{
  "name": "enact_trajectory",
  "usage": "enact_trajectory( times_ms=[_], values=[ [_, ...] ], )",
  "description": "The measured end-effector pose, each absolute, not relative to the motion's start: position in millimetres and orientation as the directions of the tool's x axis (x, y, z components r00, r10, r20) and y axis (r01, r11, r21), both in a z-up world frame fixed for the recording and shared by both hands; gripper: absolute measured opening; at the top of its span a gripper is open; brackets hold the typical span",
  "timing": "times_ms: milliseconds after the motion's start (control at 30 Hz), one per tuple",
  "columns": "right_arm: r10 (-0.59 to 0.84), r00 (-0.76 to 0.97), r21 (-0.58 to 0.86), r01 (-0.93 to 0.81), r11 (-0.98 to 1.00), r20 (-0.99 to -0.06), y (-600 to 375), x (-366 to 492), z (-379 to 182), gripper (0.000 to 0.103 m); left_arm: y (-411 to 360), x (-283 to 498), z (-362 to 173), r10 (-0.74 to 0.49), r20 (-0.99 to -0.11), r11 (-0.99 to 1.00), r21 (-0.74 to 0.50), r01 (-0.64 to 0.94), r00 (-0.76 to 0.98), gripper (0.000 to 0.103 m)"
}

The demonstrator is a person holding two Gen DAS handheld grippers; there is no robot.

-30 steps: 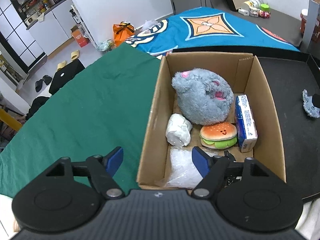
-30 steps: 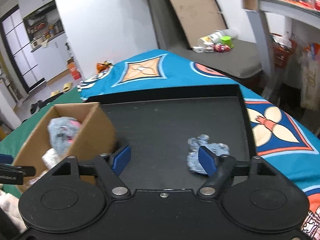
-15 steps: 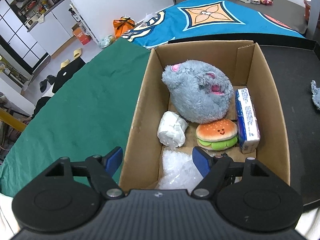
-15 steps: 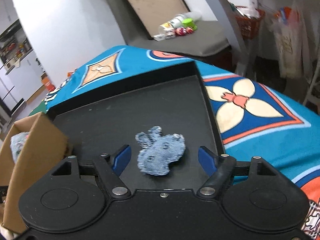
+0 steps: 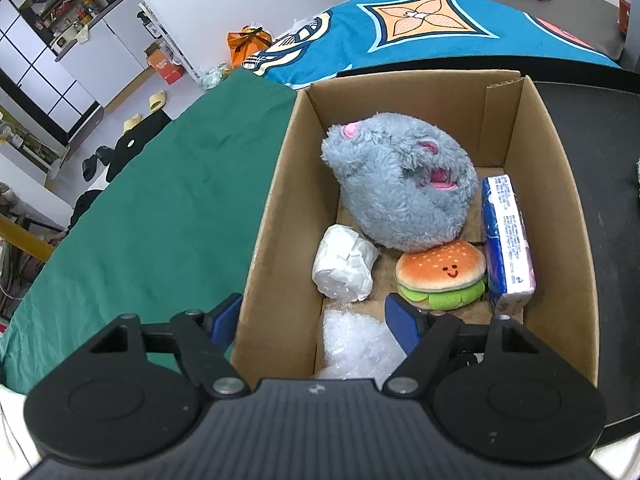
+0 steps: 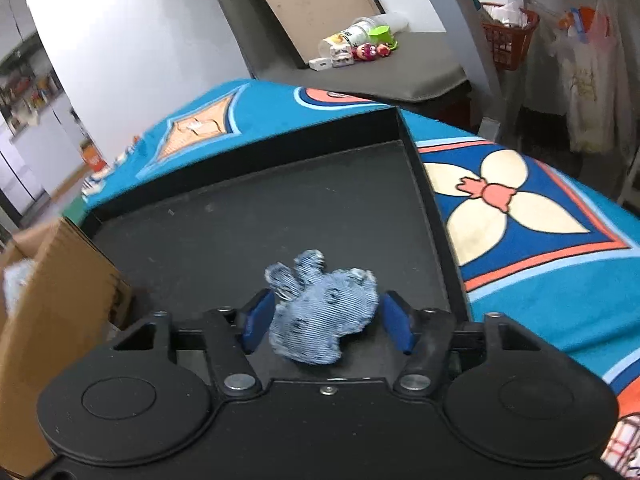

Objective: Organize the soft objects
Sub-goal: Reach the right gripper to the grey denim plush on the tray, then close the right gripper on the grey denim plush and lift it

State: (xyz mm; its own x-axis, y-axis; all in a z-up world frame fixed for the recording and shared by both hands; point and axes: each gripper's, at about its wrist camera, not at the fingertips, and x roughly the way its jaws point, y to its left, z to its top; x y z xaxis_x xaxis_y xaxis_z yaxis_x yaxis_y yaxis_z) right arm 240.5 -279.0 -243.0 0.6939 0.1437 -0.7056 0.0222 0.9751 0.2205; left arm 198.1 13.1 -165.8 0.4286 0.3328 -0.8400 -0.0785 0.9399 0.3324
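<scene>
A cardboard box (image 5: 264,232) holds a grey plush mouse (image 5: 400,192), a burger plush (image 5: 440,276), a white wrapped roll (image 5: 344,270), a blue tissue pack (image 5: 506,240) and clear bubble wrap (image 5: 356,348). My left gripper (image 5: 314,318) is open and empty, straddling the box's near left wall. A blue denim plush (image 6: 320,312) lies on the black tray (image 6: 304,216). My right gripper (image 6: 326,320) is open, with one finger on each side of the denim plush. The box (image 6: 52,292) shows at the left of the right wrist view.
A green cloth (image 5: 152,216) covers the table left of the box. A blue patterned cloth (image 6: 520,216) lies under and beyond the tray. Small toys and a cup (image 6: 360,44) sit on a grey surface behind. A red basket (image 6: 508,36) stands at the far right.
My right gripper has swung right and come down around the denim plush, which now sits between its fingers. My left gripper has shifted slightly over the box's left wall.
</scene>
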Motion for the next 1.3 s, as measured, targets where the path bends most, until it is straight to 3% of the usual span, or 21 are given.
enact_trajectory(
  times_ms=[133, 400, 1300],
  values=[
    [0.168, 0.678, 0.239, 0.011, 0.971, -0.716, -279, 237, -238, 0.027, 12, 196, -165, 0.33, -0.839, 0.941, 0.331, -0.076, 0.433, 0.075],
    [0.179, 0.694, 0.231, -0.018, 0.973, -0.698, -277, 225, -223, 0.009, 14, 191, -159, 0.323, -0.835, 0.943, 0.326, -0.074, 0.446, 0.075],
    [0.256, 0.774, 0.228, -0.148, 0.962, -0.579, -244, 188, -158, 0.007, 44, 162, -131, 0.267, -0.815, 0.962, 0.257, -0.093, 0.514, 0.075]
  ],
)
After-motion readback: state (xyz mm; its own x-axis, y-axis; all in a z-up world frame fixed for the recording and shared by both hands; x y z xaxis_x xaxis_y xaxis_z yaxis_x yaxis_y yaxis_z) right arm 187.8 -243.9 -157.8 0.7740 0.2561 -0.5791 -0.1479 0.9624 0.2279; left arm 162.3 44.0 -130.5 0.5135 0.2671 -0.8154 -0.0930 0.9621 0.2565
